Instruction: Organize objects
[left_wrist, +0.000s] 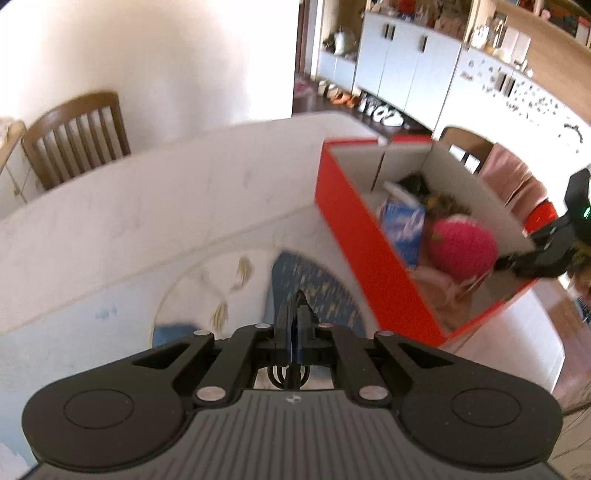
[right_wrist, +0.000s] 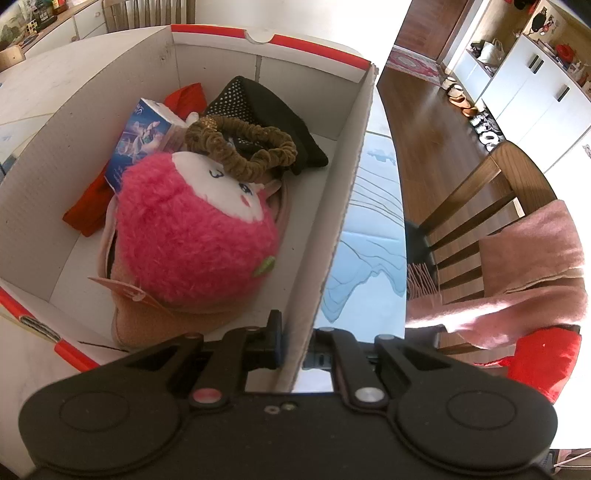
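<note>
A red cardboard box (left_wrist: 351, 229) with white inner walls (right_wrist: 343, 206) stands on the table. Inside lie a pink plush (right_wrist: 192, 236), a blue carton (right_wrist: 142, 136), a brown scrunchie (right_wrist: 240, 147), a black studded item (right_wrist: 266, 107) and a red cloth (right_wrist: 88, 210). My right gripper (right_wrist: 295, 343) is shut on the box's right wall, one finger inside and one outside; the left wrist view shows it at the box's corner (left_wrist: 535, 258). To the left of the box, my left gripper (left_wrist: 295, 317) is shut on a thin dark blue speckled sheet (left_wrist: 314, 291), blurred, lifted above the table.
The table (left_wrist: 147, 184) carries a white cloth printed with pale blue shapes and a round motif. One wooden chair (left_wrist: 74, 133) stands behind it, another (right_wrist: 480, 206) to the right holds a pink scarf (right_wrist: 535, 258). White cabinets (left_wrist: 399, 66) and shoes (left_wrist: 380, 110) line the far wall.
</note>
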